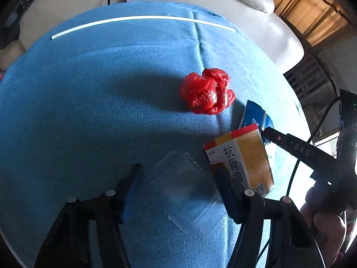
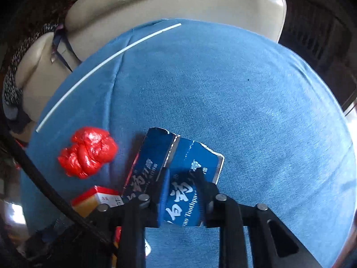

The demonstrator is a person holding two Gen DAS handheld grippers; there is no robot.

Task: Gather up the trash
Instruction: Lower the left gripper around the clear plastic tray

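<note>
My left gripper (image 1: 177,174) points down at the blue tablecloth (image 1: 89,111) and stands open. A clear plastic blister pack (image 1: 187,198) lies flat between its fingers, with a gap at the left finger. Its right finger (image 1: 223,178) is against an orange and white medicine box (image 1: 247,156). Further back lies a crumpled red plastic bag (image 1: 207,91). My right gripper (image 2: 181,178) is shut on a torn, flattened blue toothpaste box (image 2: 191,156), low over the cloth. From the right wrist, the red bag (image 2: 87,151) and the medicine box (image 2: 96,198) are at the left.
A thin white stick (image 1: 142,20) lies across the far side of the cloth (image 2: 245,100). A cream sofa (image 2: 178,0) stands behind the table. A hand (image 1: 323,221) holds the right gripper (image 1: 267,131) at the table's right edge, with a black cable (image 2: 44,185) trailing.
</note>
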